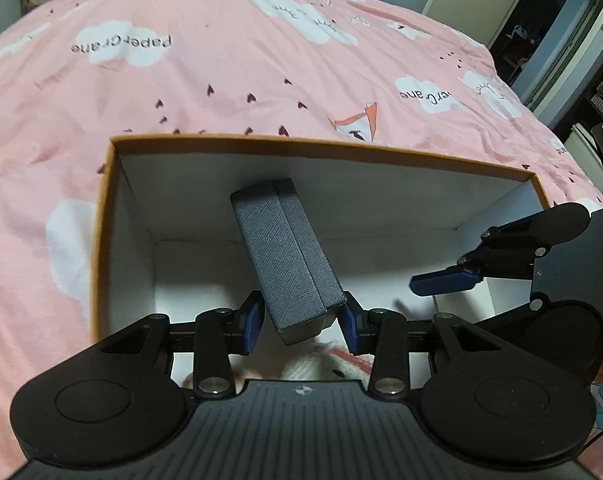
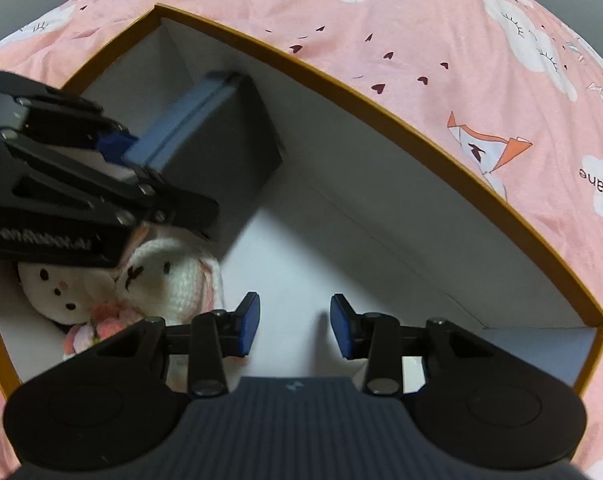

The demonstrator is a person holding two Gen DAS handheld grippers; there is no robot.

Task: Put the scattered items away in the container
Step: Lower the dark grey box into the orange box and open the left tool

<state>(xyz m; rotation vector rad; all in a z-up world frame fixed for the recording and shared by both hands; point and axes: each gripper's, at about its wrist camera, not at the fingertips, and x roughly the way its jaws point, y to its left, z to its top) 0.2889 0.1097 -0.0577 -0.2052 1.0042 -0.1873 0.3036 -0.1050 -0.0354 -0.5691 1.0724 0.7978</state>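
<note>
the left gripper point(image 1: 301, 322) clamps a grey case point(image 1: 287, 256) and holds it tilted inside the box point(image 1: 321, 148) on a pink bedspread point(image 1: 221, 80). the right gripper point(image 2: 294, 326) — fingers apart, holding nothing — hangs over the box floor, beside two soft bunnies point(image 2: 141, 280) in the box's corner.

White clouds printed on the pink bedsheet point(image 1: 229, 92) carry the words "PaperCrane" in dark letters, upside down to the left wrist camera; a second cloud near the right edge shows the same words only in part. In the right wrist view the print reappears at the top and right. The body of the left hand-held gripper point(image 2: 141, 160) bears "GenRobot.ai" in pale letters.
</note>
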